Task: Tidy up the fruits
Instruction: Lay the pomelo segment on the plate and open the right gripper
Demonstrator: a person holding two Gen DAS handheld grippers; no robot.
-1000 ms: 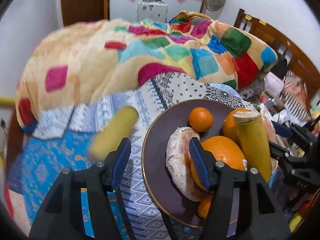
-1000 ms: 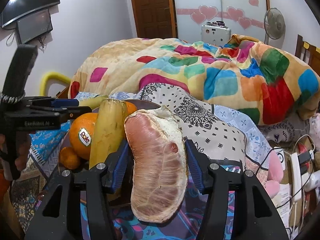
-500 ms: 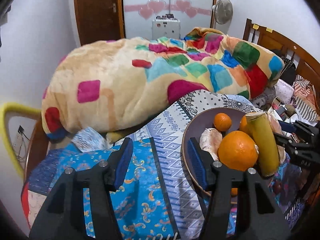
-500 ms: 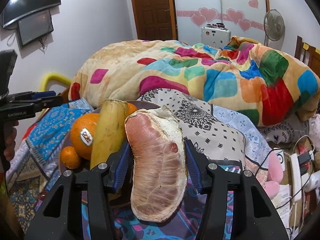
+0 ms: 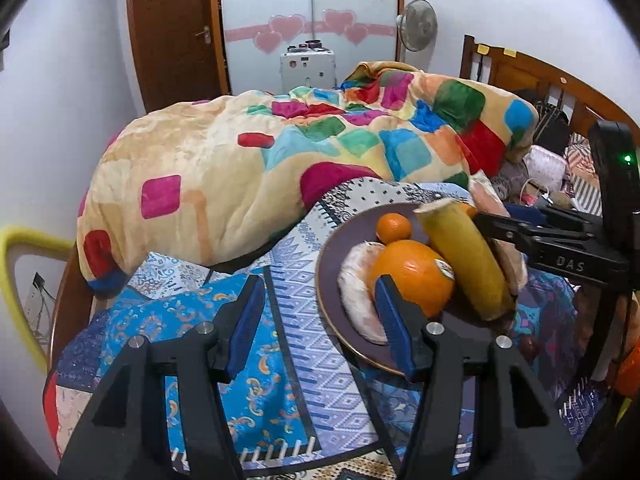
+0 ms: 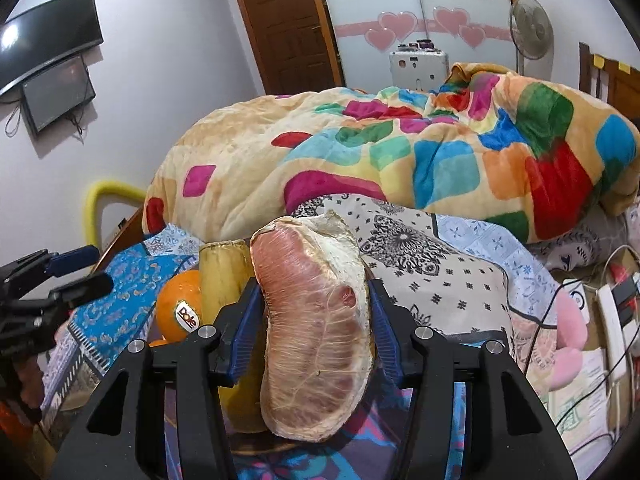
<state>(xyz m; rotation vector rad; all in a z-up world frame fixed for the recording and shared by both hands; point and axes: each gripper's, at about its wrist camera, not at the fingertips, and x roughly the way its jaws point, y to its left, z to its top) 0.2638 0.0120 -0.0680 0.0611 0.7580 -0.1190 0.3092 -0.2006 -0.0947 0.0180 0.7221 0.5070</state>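
Left gripper [image 5: 316,322] backed off plate [image 5: 332,256], empty.

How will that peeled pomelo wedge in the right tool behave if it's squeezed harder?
The pomelo wedge looks soft: only a thin membrane covers the pulp, so it would probably bruise or split. Its curved, moist-looking sides may slip between the right tool's pads.
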